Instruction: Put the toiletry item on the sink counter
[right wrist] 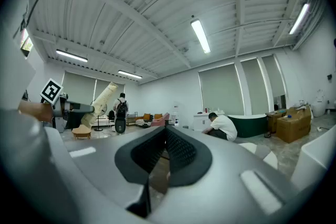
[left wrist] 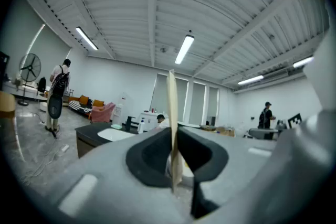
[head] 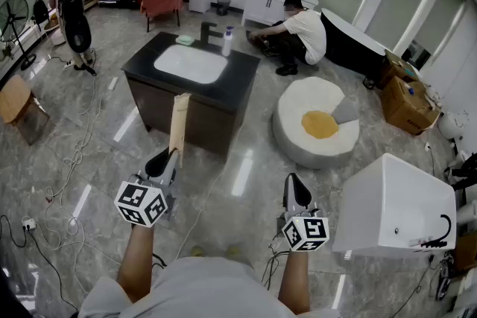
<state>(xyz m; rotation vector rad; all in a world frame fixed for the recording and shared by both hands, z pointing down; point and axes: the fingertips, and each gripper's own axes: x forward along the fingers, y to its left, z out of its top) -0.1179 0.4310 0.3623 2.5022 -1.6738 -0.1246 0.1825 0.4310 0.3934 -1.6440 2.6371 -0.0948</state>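
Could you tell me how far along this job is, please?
Done: the tan toiletry tube is picked up. In hand: the left gripper clamps it upright; the right gripper is shut, empty. Left: carrying it to the sink counter ahead and setting it down.

- Flat beige toiletry tube (head: 179, 123): lower end hidden between the black pads of the left gripper (head: 170, 154); edge-on in the left gripper view, so its print is unreadable.
- White pump bottle (head: 226, 41), on the black sink counter (head: 238, 78) beside the tap: label too small to read.
- Small green item (head: 184, 39), at the counter's far edge: too small to tell, possibly a soap dish.
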